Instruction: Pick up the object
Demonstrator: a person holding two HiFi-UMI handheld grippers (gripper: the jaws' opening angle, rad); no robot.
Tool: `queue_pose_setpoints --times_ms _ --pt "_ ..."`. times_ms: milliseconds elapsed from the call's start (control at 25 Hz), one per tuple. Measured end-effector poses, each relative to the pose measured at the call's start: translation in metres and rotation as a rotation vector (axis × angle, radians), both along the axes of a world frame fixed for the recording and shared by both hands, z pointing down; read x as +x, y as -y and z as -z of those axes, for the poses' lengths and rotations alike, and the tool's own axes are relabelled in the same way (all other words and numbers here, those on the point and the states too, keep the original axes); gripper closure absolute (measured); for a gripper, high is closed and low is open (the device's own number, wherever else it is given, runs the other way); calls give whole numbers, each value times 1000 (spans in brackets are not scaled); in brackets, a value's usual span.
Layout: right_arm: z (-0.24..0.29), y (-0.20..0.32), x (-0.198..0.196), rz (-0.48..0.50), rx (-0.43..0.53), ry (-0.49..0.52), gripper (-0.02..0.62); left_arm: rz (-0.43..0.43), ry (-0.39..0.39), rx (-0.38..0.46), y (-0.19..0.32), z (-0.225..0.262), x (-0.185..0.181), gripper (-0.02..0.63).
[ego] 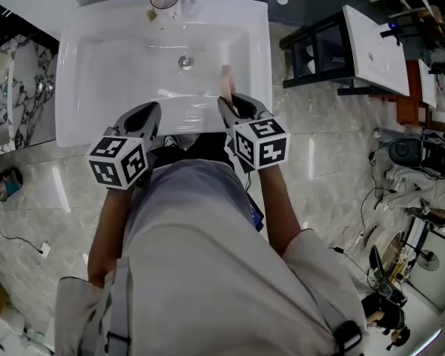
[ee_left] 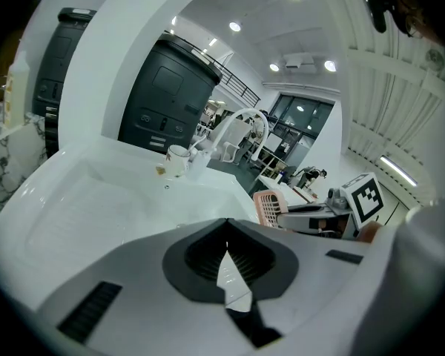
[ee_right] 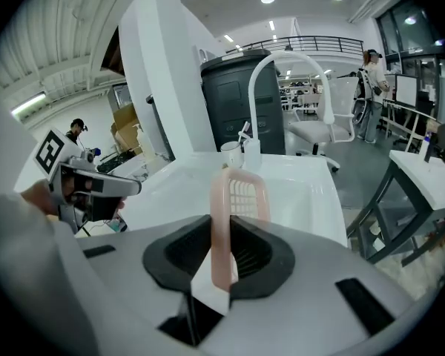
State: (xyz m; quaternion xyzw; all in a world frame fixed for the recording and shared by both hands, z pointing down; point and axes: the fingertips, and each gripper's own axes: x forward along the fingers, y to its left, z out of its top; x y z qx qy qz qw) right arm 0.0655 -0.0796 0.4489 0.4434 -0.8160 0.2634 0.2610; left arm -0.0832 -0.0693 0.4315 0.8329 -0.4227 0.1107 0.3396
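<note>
Pink latticed plastic basket (ee_right: 239,195), upright on edge, gripped in the right tongs (ee_right: 221,256).

A big white sink (ego: 119,58) has a round metal drain (ego: 185,61). A white cup (ego: 164,0) sits on its rim at 12 o'clock. A black white-topped table (ego: 372,44) stands at 3 o'clock.

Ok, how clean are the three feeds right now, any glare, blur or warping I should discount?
Head view: sharp, but with bright glare on the white sink and the glossy floor. Left gripper view: heavy fisheye bends the sink's edge, the corners are black, and the near jaws look soft. Right gripper view: same warping; the pink slotted tray is slightly blurred up close.
</note>
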Motion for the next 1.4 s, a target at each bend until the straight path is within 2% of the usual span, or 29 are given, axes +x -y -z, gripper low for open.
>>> queue_pose_setpoints --times_ms 440,880,1400 --pt "11 -9 14 -68 17 82 515 20 -20 8 -2 6 6 606" --pt "15 -13 10 -65 8 130 515 18 -27 3 -6 7 12 606" --pt "16 -26 16 -65 5 133 515 -11 -30 7 -13 9 26 606"
